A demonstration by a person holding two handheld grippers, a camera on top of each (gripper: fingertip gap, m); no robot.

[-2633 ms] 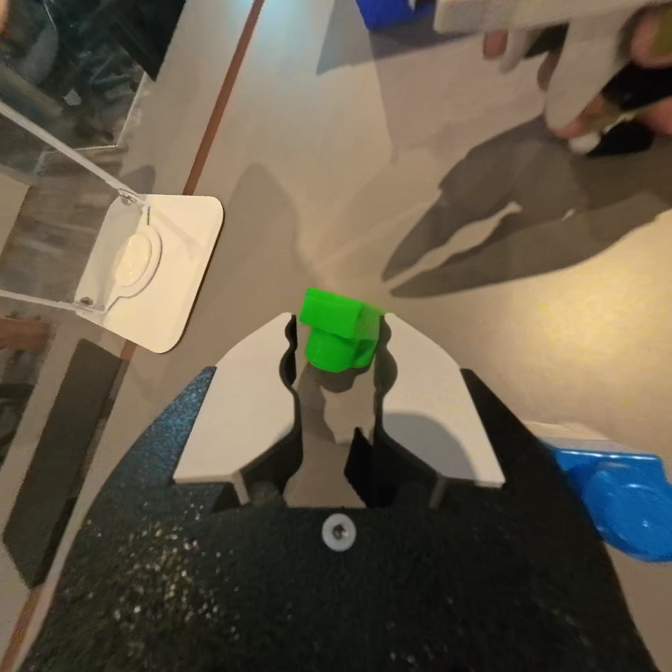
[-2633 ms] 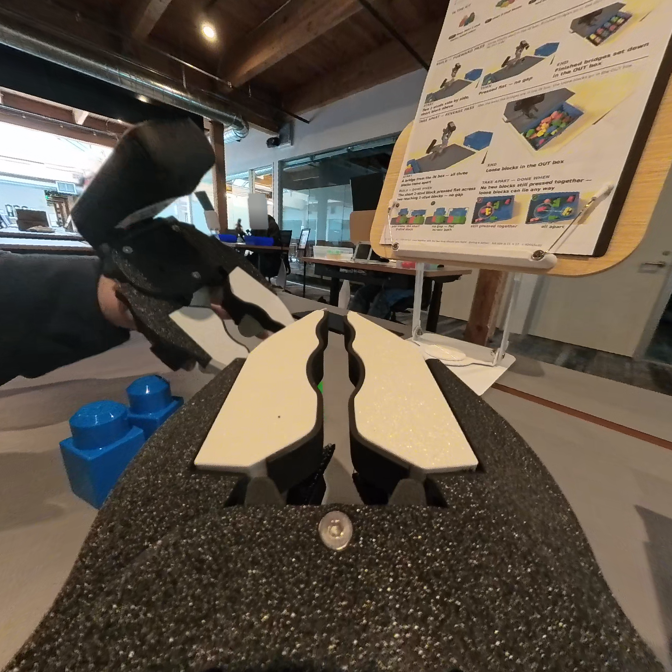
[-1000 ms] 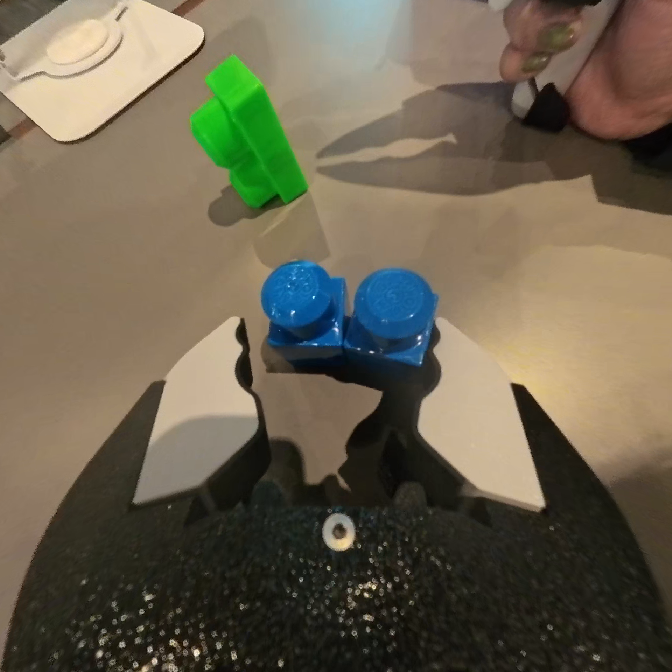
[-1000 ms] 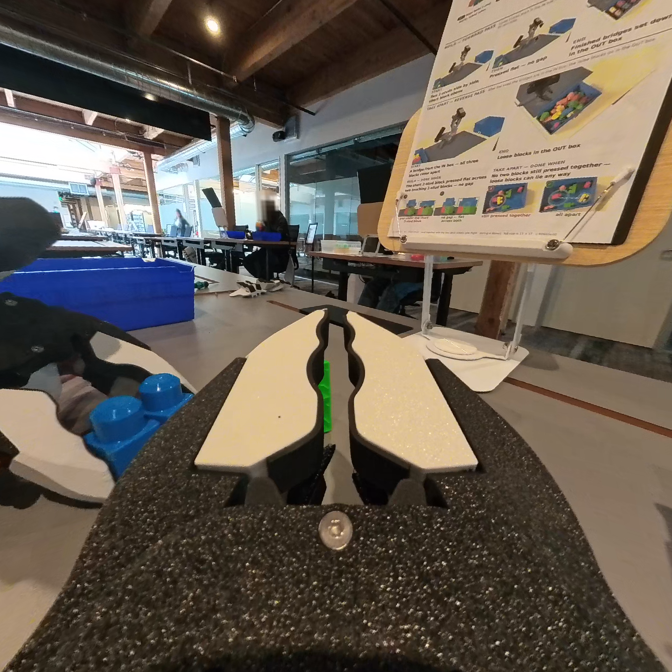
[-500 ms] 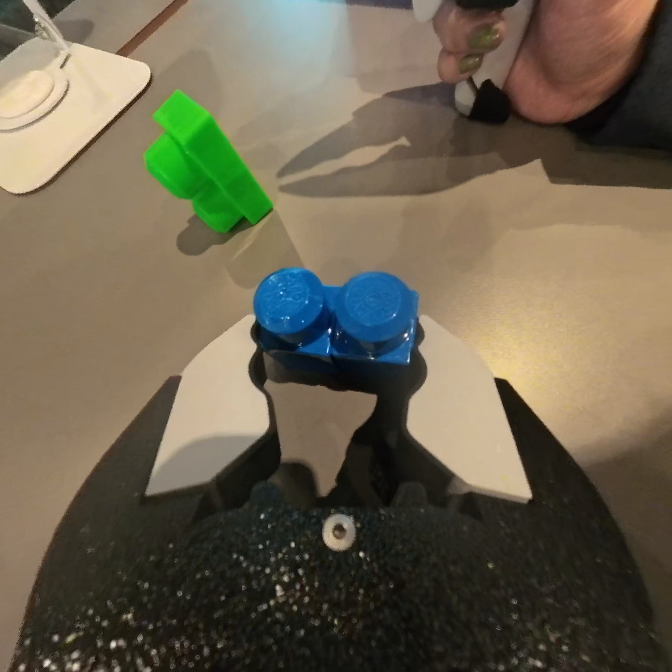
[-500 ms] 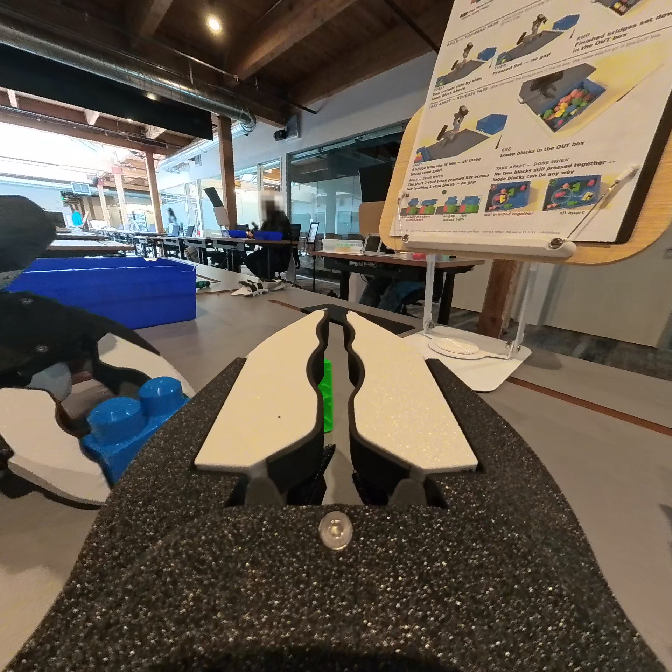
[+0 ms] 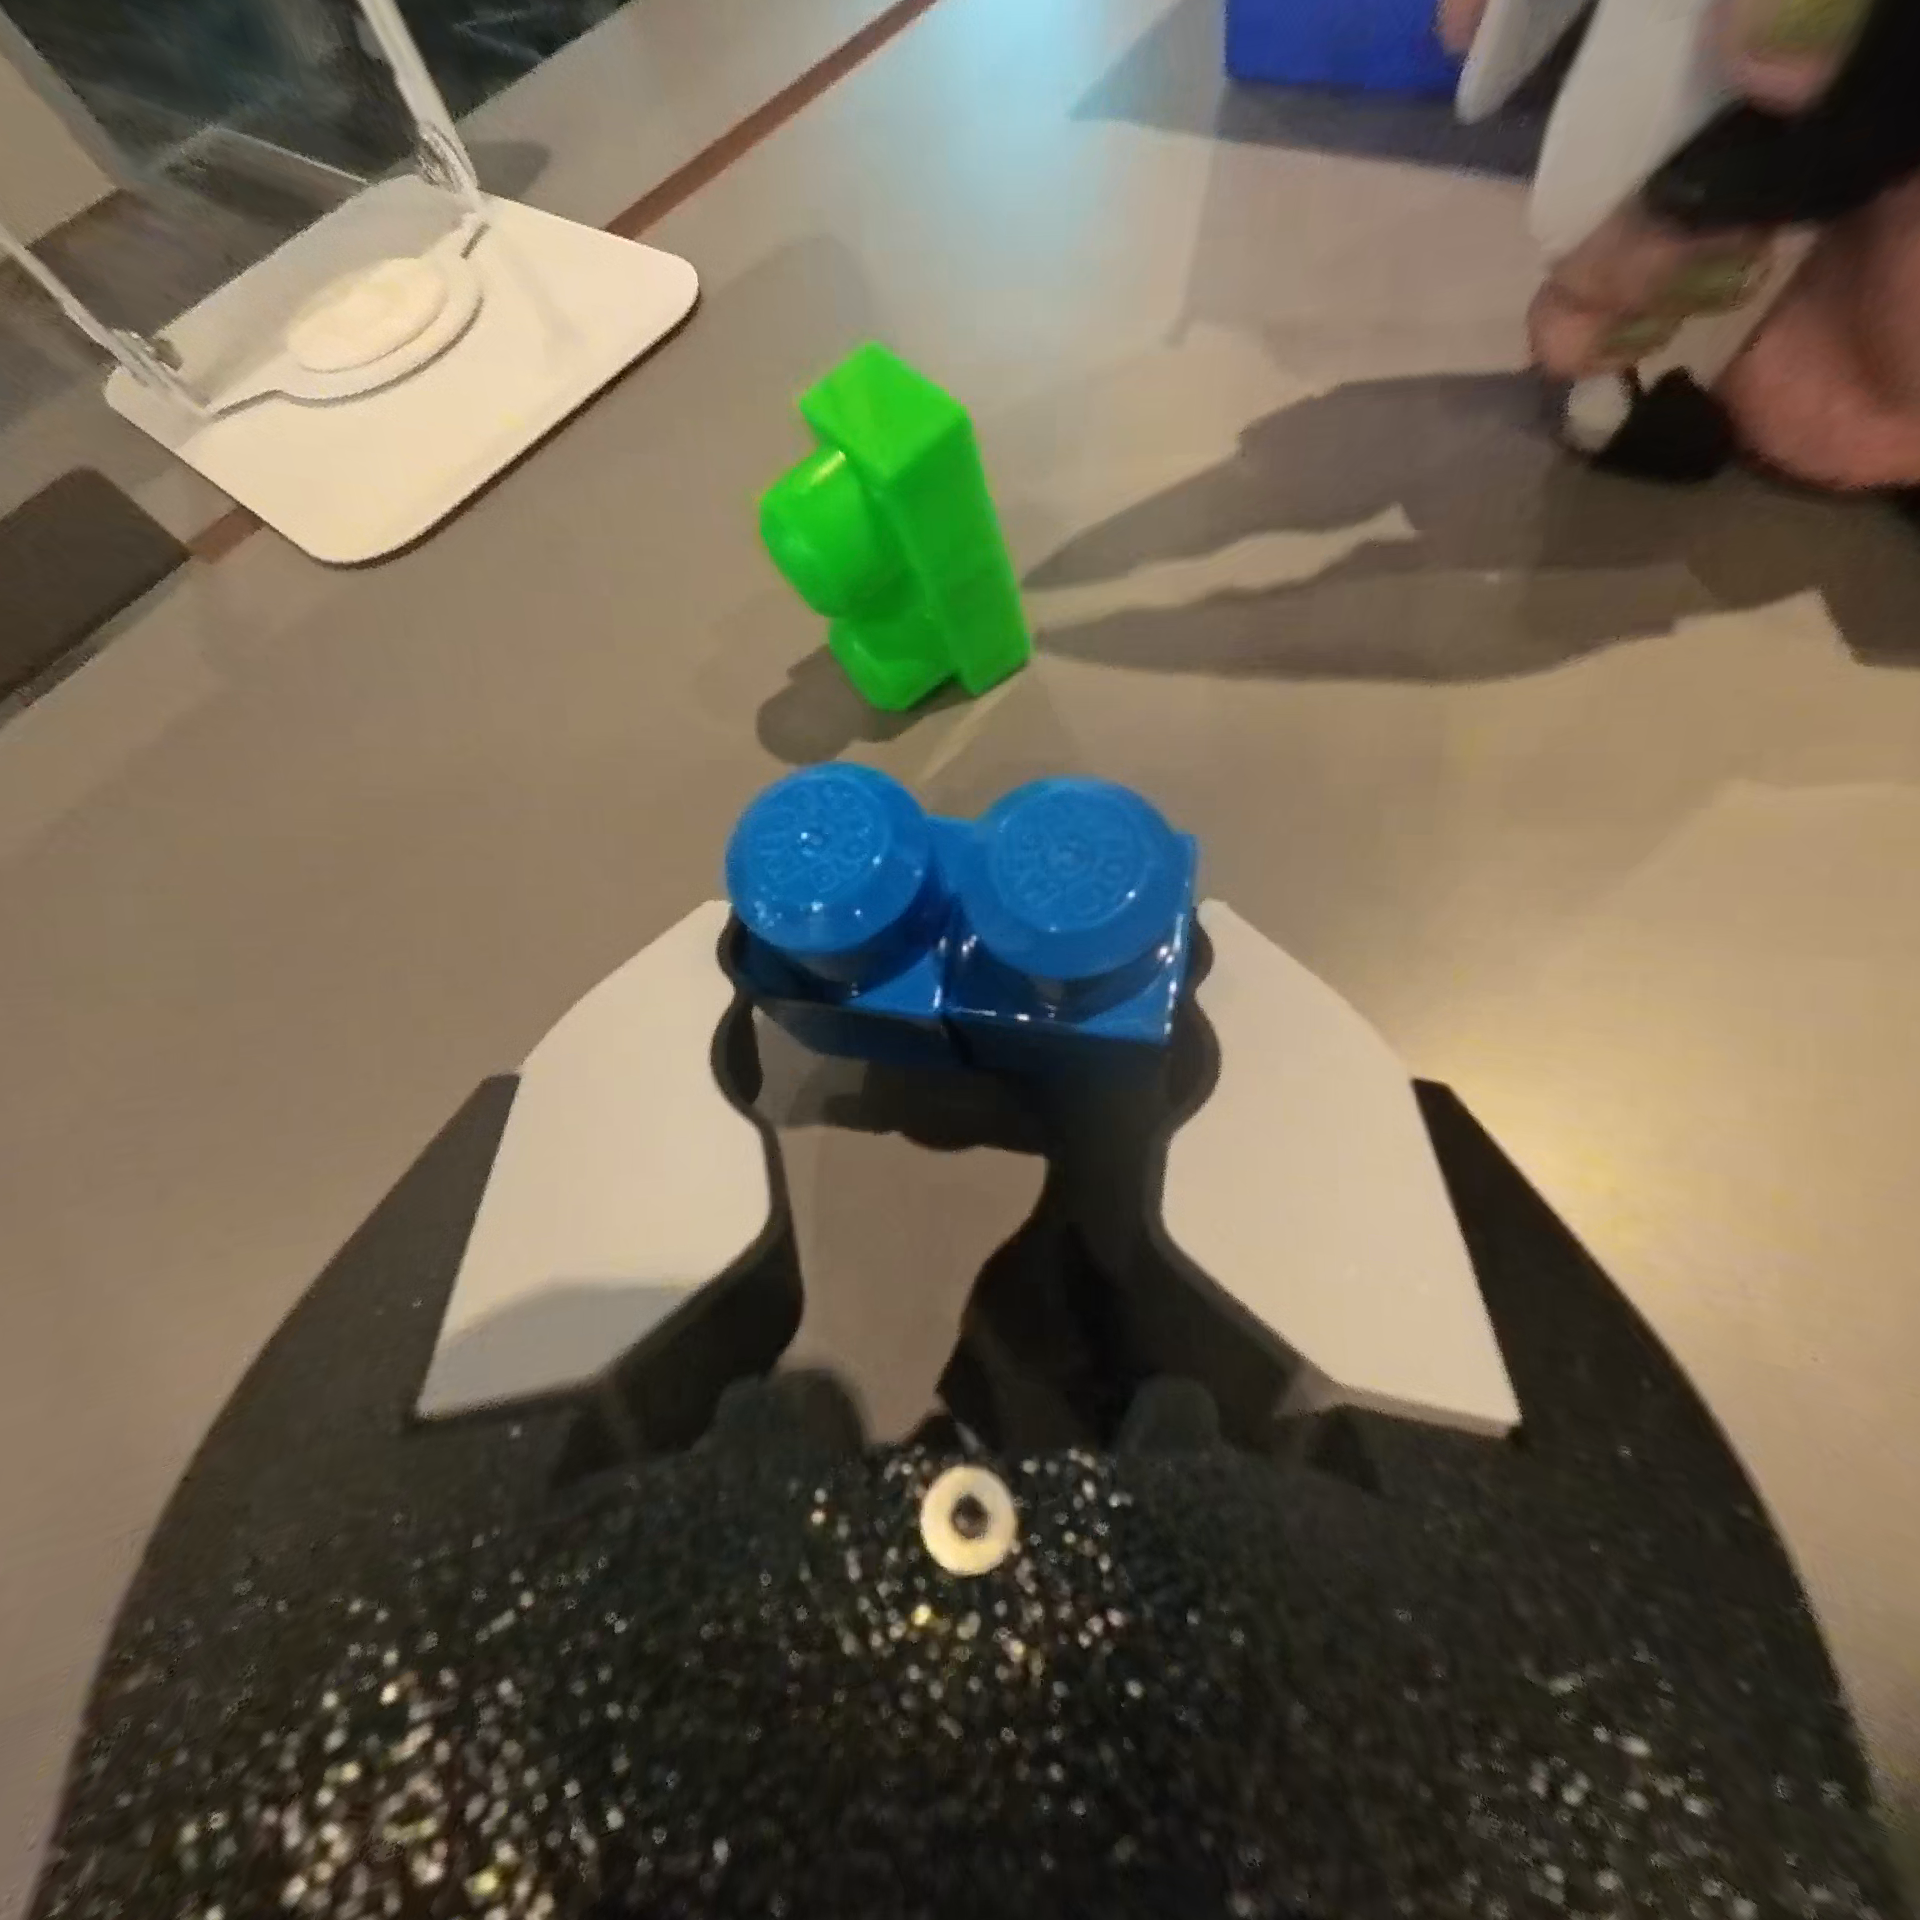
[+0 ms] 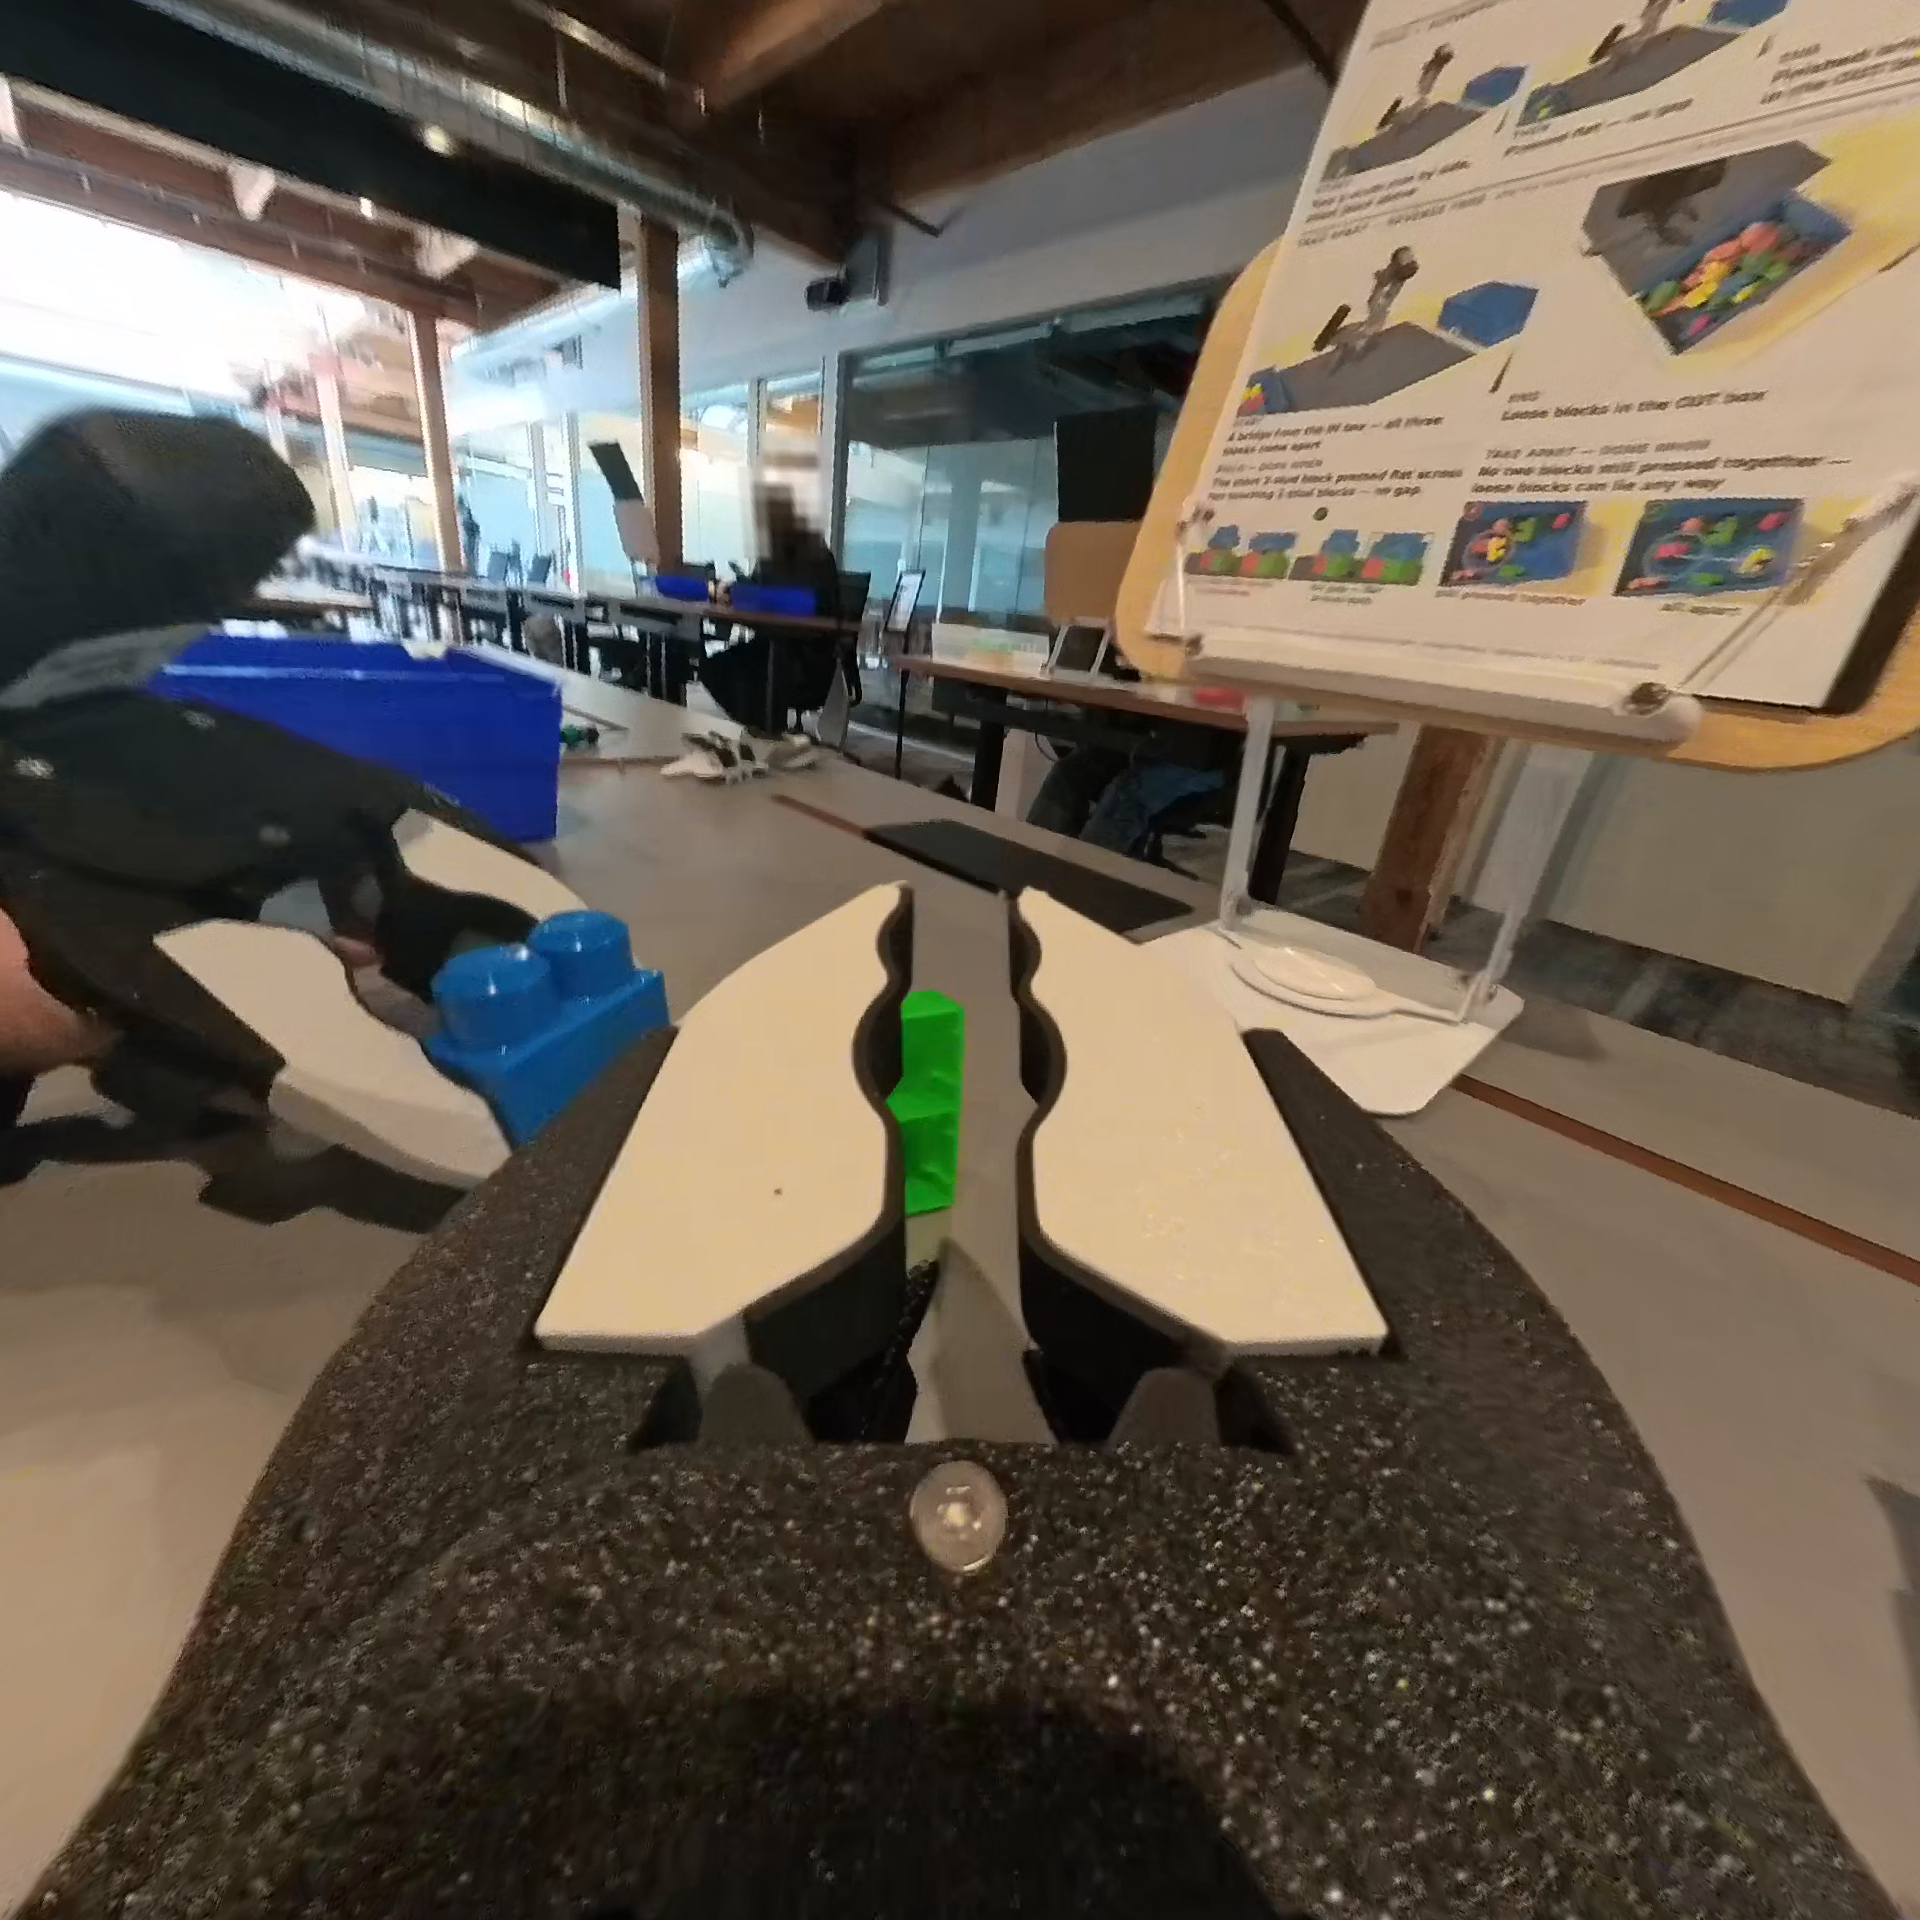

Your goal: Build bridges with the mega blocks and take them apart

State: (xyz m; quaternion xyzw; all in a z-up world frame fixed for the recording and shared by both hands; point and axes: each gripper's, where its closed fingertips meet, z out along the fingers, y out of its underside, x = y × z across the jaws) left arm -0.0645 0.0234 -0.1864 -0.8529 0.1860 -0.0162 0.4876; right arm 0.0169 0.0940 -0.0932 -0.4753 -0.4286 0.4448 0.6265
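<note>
Left wrist view: left gripper is clamped on a blue two-stud block, frame centre, studs up, one white finger on each short end of the block. Whether the block touches the grey table can't be told. Green block lies on its side on the table just above the blue one in frame, apart from it, studs pointing left. White stand base sits upper left with clear uprights. Blue bin at the top edge. The hand with the other tool is blurred, upper right.

Right wrist view: right gripper has its fingers nearly together with a narrow gap and nothing between them. The green block shows through that gap, beyond the tips, standing on the table, not gripped. Blue block is centre left, held by the left gripper. Instruction board on its stand, upper right. Blue bin behind, left.
</note>
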